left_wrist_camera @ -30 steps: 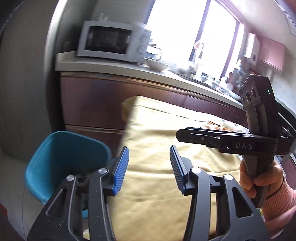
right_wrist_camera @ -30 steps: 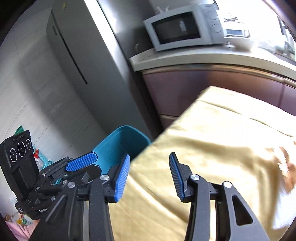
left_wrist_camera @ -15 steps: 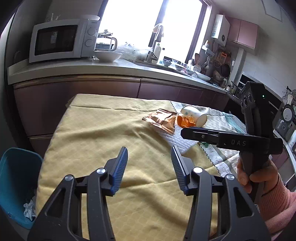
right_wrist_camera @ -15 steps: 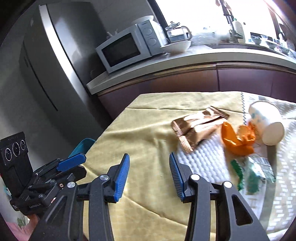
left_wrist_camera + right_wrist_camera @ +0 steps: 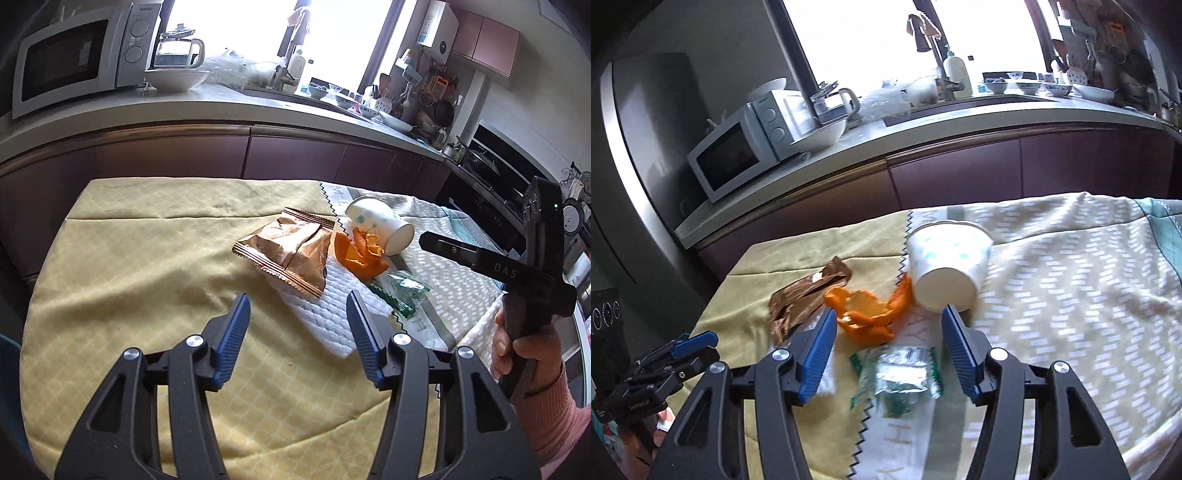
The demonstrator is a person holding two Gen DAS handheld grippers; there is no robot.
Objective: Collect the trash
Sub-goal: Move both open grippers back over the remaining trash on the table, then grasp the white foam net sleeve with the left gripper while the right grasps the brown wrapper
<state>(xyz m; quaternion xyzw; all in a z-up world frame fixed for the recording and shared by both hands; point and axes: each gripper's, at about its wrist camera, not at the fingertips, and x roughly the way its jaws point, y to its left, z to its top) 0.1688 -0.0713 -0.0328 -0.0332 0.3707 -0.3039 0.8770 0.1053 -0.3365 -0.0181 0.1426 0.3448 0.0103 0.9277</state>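
Note:
On the cloth-covered table lie a brown foil wrapper [image 5: 291,251] [image 5: 801,299], orange peel [image 5: 360,251] [image 5: 868,317], a tipped white paper cup [image 5: 380,223] [image 5: 947,266] and a green-and-silver wrapper [image 5: 402,291] [image 5: 901,376]. My left gripper [image 5: 298,341] is open and empty, above the yellow cloth just short of the brown wrapper. My right gripper [image 5: 888,350] is open and empty, hovering over the green wrapper, with the peel and the cup just beyond its fingertips. The right gripper also shows in the left wrist view [image 5: 428,238], held by a hand.
The table carries a yellow cloth [image 5: 129,277] and a white-patterned cloth [image 5: 1071,295]. Behind it runs a kitchen counter [image 5: 258,107] with a microwave [image 5: 74,55], a bowl [image 5: 175,77] and a kettle. A fridge [image 5: 639,147] stands at the left.
Both grippers have swung from the blue bin at the table's left end toward the trash pile on the table. Both stayed open and empty. The bin has left view.

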